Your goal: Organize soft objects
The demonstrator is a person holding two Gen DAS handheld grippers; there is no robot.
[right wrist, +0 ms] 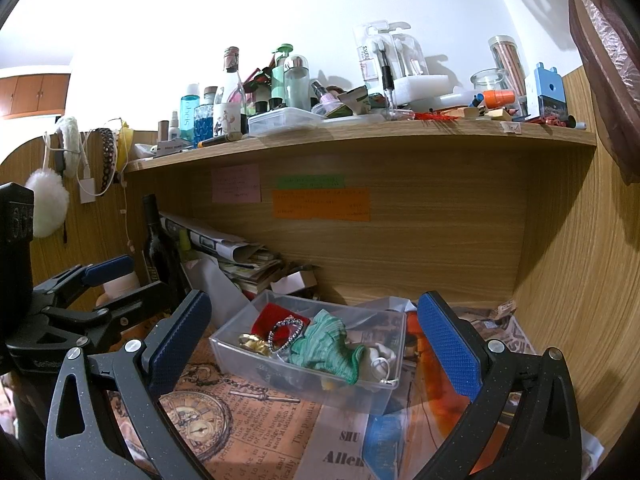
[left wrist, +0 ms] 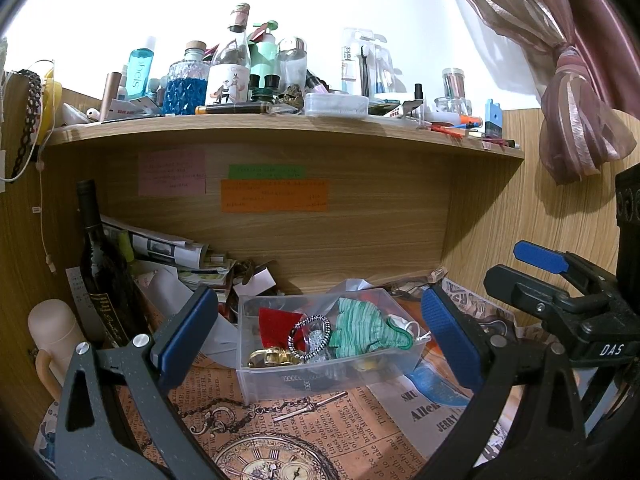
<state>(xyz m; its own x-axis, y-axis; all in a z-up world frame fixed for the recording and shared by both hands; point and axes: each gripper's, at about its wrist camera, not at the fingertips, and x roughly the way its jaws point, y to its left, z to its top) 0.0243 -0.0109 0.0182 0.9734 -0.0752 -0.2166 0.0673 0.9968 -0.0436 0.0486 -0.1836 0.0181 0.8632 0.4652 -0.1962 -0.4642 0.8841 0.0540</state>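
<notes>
The left gripper (left wrist: 320,336) and the right gripper (right wrist: 316,344) both hover with jaws spread wide, empty, over a wooden desk alcove. A cluttered shelf (left wrist: 280,128) spans twelve o'clock, a pink curtain (left wrist: 576,120) hangs at two. A newspaper-print cover (left wrist: 280,432) lies across the desk. On it at centre stands a clear plastic bin (left wrist: 256,376) holding a green striped cloth (left wrist: 360,332), a red cloth (left wrist: 276,324) and a beaded bracelet (left wrist: 310,338).

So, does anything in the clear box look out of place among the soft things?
Yes. In the clear box, a gold metal piece lies beside the green cloth and red fabric. It looks hard, not soft.
</notes>
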